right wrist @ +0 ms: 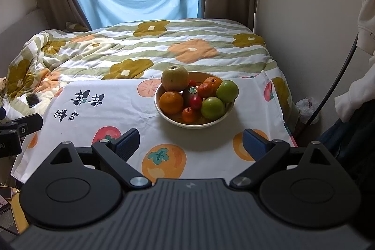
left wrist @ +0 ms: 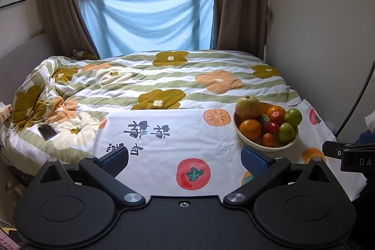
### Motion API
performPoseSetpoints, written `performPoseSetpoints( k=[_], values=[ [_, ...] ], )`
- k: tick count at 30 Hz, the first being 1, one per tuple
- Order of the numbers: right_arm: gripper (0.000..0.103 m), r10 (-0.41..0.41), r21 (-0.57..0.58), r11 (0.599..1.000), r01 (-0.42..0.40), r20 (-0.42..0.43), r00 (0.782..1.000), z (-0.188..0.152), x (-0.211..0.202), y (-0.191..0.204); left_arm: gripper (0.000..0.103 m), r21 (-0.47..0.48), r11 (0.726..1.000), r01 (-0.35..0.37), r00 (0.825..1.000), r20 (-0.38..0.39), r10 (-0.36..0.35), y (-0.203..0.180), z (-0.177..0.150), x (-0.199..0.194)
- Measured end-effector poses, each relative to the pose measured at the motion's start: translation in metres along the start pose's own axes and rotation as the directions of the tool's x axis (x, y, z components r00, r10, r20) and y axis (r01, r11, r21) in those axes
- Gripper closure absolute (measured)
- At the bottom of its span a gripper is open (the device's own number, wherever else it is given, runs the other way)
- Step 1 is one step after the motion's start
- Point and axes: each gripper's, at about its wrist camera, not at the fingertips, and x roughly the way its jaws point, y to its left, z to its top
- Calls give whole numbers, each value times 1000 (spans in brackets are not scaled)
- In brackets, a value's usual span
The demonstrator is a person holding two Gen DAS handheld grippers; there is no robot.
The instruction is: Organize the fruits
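Note:
A cream bowl [right wrist: 206, 124] full of fruit stands on a white cloth printed with persimmons [right wrist: 112, 114]. In it are a yellow pear [right wrist: 174, 77], oranges [right wrist: 171, 102], two green apples [right wrist: 212, 107], small red fruits [right wrist: 195, 102] and a kiwi. The bowl also shows in the left wrist view [left wrist: 255, 144], to the right. My right gripper [right wrist: 191, 143] is open and empty, just in front of the bowl. My left gripper [left wrist: 185, 158] is open and empty over the cloth, left of the bowl.
A flowered quilt [left wrist: 164, 76] covers the bed behind the cloth. A phone [left wrist: 47, 131] lies on the quilt at the left. A wall and a dark cable [right wrist: 337, 76] are at the right. A window with a blue sheet [left wrist: 150, 20] is at the back.

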Motion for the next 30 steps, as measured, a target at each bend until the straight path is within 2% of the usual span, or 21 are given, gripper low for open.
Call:
performPoseSetpoints(
  k=[30],
  values=[
    [0, 3, -1, 1000, -3, -2, 1000, 1, 1, -1, 0, -1, 1000, -9, 1000, 4, 9, -2, 2, 0]
  ],
)
